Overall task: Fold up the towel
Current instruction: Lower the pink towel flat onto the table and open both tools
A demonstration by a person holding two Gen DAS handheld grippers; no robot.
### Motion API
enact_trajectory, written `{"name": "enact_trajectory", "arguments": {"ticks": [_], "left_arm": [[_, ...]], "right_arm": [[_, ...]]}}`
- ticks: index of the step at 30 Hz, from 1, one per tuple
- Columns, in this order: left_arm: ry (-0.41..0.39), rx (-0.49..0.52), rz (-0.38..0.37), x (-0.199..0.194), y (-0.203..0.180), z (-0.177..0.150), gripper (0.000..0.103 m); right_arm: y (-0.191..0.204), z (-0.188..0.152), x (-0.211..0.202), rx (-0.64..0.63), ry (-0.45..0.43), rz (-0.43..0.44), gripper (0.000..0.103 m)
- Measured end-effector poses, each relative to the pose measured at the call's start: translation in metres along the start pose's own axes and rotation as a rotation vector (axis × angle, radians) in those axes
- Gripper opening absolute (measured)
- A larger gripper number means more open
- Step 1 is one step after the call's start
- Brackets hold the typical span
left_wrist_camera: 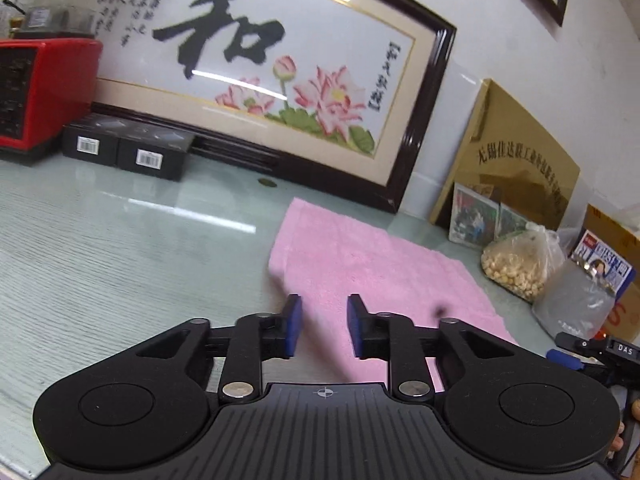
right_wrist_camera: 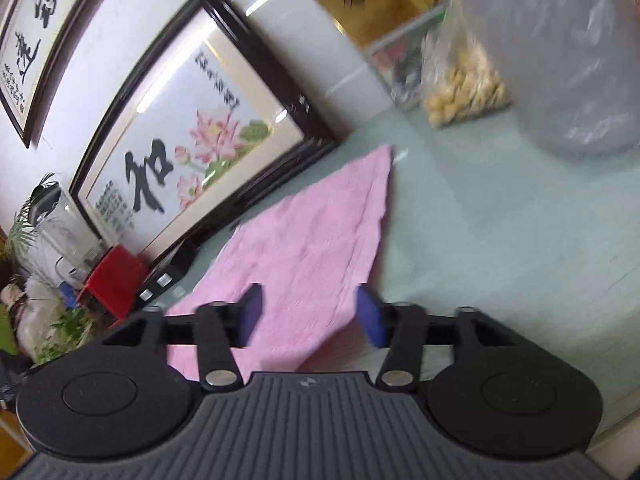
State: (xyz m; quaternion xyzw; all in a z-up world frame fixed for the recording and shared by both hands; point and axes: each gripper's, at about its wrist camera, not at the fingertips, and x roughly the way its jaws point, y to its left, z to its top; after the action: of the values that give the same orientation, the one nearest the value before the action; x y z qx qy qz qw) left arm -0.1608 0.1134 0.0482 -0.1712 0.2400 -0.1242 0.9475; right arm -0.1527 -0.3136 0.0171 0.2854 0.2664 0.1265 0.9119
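Observation:
A pink towel [left_wrist_camera: 360,268] lies flat on the pale green glass table [left_wrist_camera: 120,240], its left edge folded double. My left gripper [left_wrist_camera: 324,326] is open and empty, held just above the towel's near left part. The towel also shows in the right wrist view [right_wrist_camera: 316,232], running from the framed picture toward me. My right gripper [right_wrist_camera: 310,314] is open and empty, over the towel's near right corner. Part of the right gripper [left_wrist_camera: 592,352] shows at the right edge of the left wrist view.
A large framed lotus picture [left_wrist_camera: 260,80] leans on the wall behind the towel. Two black boxes [left_wrist_camera: 128,148] and a red appliance [left_wrist_camera: 44,92] stand at the back left. A bag of nuts [left_wrist_camera: 516,264], a grey plastic bag [left_wrist_camera: 576,300] and a gold plaque [left_wrist_camera: 516,160] stand at the right.

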Motion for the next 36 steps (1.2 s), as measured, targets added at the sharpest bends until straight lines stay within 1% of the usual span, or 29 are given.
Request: {"name": "enact_trajectory", "arguments": {"ticks": [1, 2, 4, 5, 8, 10, 11, 12, 15, 18, 20, 22, 24, 26, 27, 29, 31, 33, 34, 36], "left_arm": [[-0.008, -0.004, -0.009, -0.004, 0.000, 0.000, 0.035], [-0.025, -0.011, -0.017, -0.011, 0.003, -0.001, 0.039], [-0.037, -0.012, 0.006, -0.013, 0.007, 0.001, 0.050], [-0.038, -0.012, 0.016, -0.012, 0.007, 0.003, 0.051], [0.008, -0.011, 0.036, 0.009, 0.010, 0.012, 0.052], [0.041, -0.005, 0.037, 0.027, 0.008, 0.015, 0.062], [0.057, -0.002, 0.037, 0.035, 0.007, 0.017, 0.063], [0.075, 0.002, 0.035, 0.044, 0.006, 0.018, 0.064], [0.165, 0.040, 0.003, 0.080, -0.005, 0.021, 0.065], [0.216, 0.123, -0.011, 0.105, -0.022, 0.020, 0.066], [0.234, 0.171, 0.000, 0.120, -0.033, 0.022, 0.066], [0.247, 0.220, -0.011, 0.133, -0.042, 0.024, 0.068], [0.249, 0.251, -0.015, 0.143, -0.049, 0.028, 0.069], [0.245, 0.296, -0.042, 0.153, -0.056, 0.030, 0.071], [0.248, 0.308, -0.048, 0.156, -0.057, 0.030, 0.072], [0.255, 0.320, -0.049, 0.165, -0.059, 0.030, 0.073], [0.264, 0.331, -0.022, 0.171, -0.057, 0.027, 0.073], [0.292, 0.324, 0.011, 0.179, -0.054, 0.025, 0.073], [0.301, 0.321, 0.015, 0.181, -0.052, 0.024, 0.073], [0.294, 0.348, 0.023, 0.178, -0.053, 0.020, 0.073]], "right_arm": [[0.001, 0.000, -0.002, -0.019, -0.016, -0.011, 0.060], [0.003, 0.000, 0.000, -0.032, -0.004, -0.003, 0.060], [0.007, -0.001, 0.005, -0.058, 0.021, 0.012, 0.061], [0.008, -0.002, 0.007, -0.067, 0.033, 0.015, 0.060], [0.020, -0.008, 0.019, -0.110, 0.070, 0.039, 0.062], [0.032, -0.011, 0.028, -0.153, 0.106, 0.067, 0.065], [0.034, -0.011, 0.030, -0.159, 0.114, 0.067, 0.070], [0.040, -0.012, 0.036, -0.175, 0.145, 0.063, 0.071], [0.045, -0.019, 0.042, -0.212, 0.200, 0.048, 0.071], [0.043, -0.023, 0.038, -0.266, 0.204, 0.030, 0.071], [0.046, -0.022, 0.037, -0.300, 0.222, 0.017, 0.071], [0.050, -0.020, 0.036, -0.325, 0.239, -0.002, 0.072], [0.050, -0.018, 0.037, -0.325, 0.247, 0.005, 0.077], [0.051, -0.017, 0.041, -0.338, 0.265, 0.013, 0.081], [0.053, -0.017, 0.043, -0.358, 0.274, 0.012, 0.083], [0.057, -0.015, 0.045, -0.378, 0.291, 0.002, 0.083], [0.060, -0.011, 0.050, -0.370, 0.304, -0.008, 0.083], [0.065, 0.000, 0.052, -0.359, 0.281, -0.018, 0.083], [0.070, 0.009, 0.056, -0.379, 0.261, -0.019, 0.083], [0.080, 0.028, 0.066, -0.413, 0.224, -0.022, 0.087]]}}
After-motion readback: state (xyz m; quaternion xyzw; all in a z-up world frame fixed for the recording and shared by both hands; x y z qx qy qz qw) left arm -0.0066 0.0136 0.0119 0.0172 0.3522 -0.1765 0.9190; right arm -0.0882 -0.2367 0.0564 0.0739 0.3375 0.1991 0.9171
